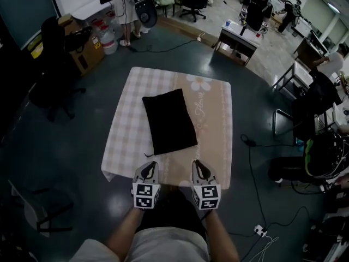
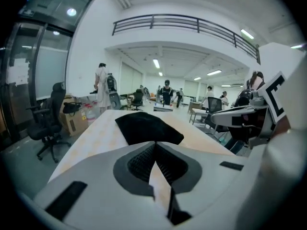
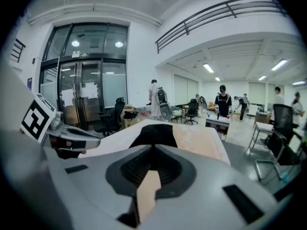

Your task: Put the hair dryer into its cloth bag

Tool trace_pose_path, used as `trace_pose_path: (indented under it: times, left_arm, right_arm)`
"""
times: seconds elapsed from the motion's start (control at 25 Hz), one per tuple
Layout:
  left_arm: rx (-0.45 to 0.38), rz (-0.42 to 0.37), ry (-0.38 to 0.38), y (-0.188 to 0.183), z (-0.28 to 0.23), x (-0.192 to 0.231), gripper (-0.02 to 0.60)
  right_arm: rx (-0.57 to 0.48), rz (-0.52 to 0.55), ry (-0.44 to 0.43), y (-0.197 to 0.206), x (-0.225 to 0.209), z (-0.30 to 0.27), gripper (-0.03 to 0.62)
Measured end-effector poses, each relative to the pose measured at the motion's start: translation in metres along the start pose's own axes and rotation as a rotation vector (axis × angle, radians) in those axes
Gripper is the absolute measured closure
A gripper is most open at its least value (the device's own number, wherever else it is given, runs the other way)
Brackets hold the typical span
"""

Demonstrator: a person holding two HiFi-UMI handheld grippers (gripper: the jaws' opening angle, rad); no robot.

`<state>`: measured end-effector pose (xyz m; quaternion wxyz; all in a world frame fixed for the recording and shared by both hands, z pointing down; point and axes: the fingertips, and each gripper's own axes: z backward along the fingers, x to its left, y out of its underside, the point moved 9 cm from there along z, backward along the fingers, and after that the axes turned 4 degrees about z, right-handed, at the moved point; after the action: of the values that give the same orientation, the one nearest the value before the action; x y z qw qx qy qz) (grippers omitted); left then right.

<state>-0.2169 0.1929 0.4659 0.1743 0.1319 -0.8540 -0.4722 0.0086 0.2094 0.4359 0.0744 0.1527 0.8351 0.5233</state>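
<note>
A black cloth bag (image 1: 169,121) lies flat near the middle of a table under a checked and beige cloth (image 1: 128,124); no hair dryer shows outside it. Both grippers hover side by side at the table's near edge, short of the bag. My left gripper (image 1: 151,165) is shut with nothing in it, and so is my right gripper (image 1: 197,164). In the left gripper view the shut jaws (image 2: 155,146) point at the bag (image 2: 146,127), with the right gripper (image 2: 240,116) beside them. In the right gripper view the shut jaws (image 3: 154,147) face the bag (image 3: 156,134).
A black office chair (image 1: 52,86) and a cardboard box (image 1: 82,51) stand left of the table. A small desk (image 1: 237,40) and several people are farther back. Cables (image 1: 253,146) and a power strip (image 1: 259,231) lie on the floor at the right.
</note>
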Motion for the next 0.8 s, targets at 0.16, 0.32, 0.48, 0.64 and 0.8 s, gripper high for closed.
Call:
trace_pose_path:
  times: [0.16, 0.32, 0.48, 0.64, 0.8]
  left_arm:
    - [-0.093, 0.007, -0.005, -0.018, 0.031, -0.025, 0.574]
    - [-0.160, -0.006, -0.013, -0.036, 0.051, -0.050, 0.574]
    - [-0.216, -0.019, 0.001, -0.053, 0.066, -0.069, 0.574]
    - [-0.284, -0.049, 0.007, -0.071, 0.075, -0.086, 0.574]
    - [-0.327, -0.052, 0.001, -0.085, 0.078, -0.091, 0.574]
  right_arm:
    - [-0.068, -0.014, 0.011, -0.019, 0.019, 0.028, 0.569]
    - [-0.136, -0.029, 0.023, -0.034, 0.031, 0.052, 0.579]
    - [-0.197, 0.010, 0.016, -0.052, 0.040, 0.071, 0.579]
    - [-0.257, 0.039, 0.019, -0.076, 0.033, 0.085, 0.579]
    - [-0.307, 0.059, 0.022, -0.094, 0.030, 0.094, 0.579]
